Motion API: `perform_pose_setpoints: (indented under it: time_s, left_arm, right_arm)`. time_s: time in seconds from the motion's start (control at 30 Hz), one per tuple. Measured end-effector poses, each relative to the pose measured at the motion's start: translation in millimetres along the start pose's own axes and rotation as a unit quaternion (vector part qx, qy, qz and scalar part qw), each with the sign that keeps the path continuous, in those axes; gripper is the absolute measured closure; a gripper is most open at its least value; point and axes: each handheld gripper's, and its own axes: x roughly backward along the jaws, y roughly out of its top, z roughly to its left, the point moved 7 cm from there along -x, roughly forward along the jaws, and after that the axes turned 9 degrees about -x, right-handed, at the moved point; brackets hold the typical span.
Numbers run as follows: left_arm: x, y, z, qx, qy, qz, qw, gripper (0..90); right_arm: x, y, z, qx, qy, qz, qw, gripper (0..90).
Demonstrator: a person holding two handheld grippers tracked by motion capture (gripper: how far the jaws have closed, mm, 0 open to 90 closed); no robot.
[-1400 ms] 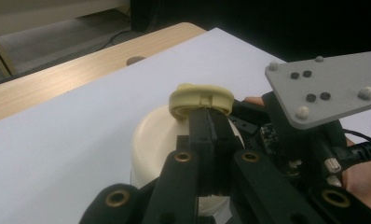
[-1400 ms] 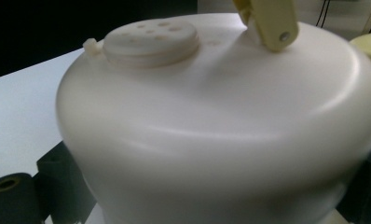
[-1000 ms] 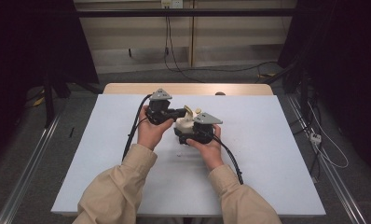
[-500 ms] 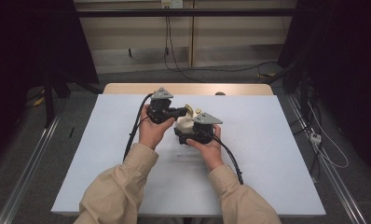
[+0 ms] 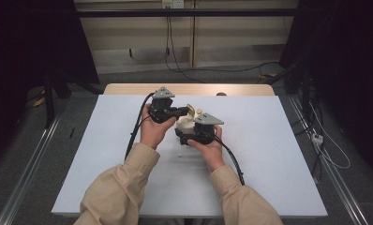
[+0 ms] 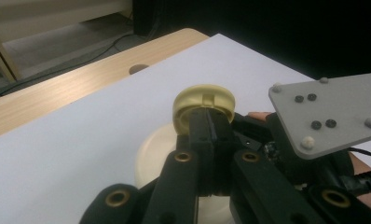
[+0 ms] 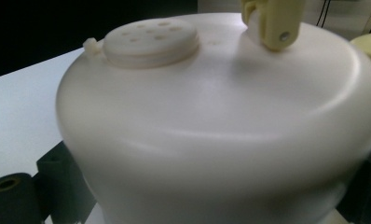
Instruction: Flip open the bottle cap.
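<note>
Since a second ago almost nothing has moved: both hands and the white container (image 5: 184, 125) keep the same spot at the middle of the table (image 5: 269, 154). The right gripper (image 5: 190, 133) clasps the container's rounded body from either side, jaws spread around it, its perforated cap (image 7: 150, 41) facing up. The left gripper (image 6: 207, 133) is clenched on the yellow flip lid (image 6: 203, 103), which stands upright above the container, straight ahead of its jaws.

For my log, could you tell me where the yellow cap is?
In the left gripper view, the yellow cap sits centre frame, pinched by the left gripper above the cream container.
</note>
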Motion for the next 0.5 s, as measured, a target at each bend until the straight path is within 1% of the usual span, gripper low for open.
perform_pose_setpoints:
  time_s: [0.27, 0.37, 0.5]
  left_arm:
    - [-1.9, 1.7, -1.6, 0.002, -0.002, 0.0, 1.0, 90.0]
    - [-2.9, 1.3, -1.6, -0.001, -0.001, 0.003, 1.0, 90.0]
    - [-4.3, 1.0, -1.6, -0.001, -0.001, 0.004, 1.0, 90.0]
  right_arm:
    - [0.0, 0.0, 0.0, 0.0, 0.0, 0.0, 1.0, 6.2]
    - [0.0, 0.0, 0.0, 0.0, 0.0, 0.0, 1.0, 6.2]
    - [0.0, 0.0, 0.0, 0.001, 0.0, 0.0, 1.0, 6.2]
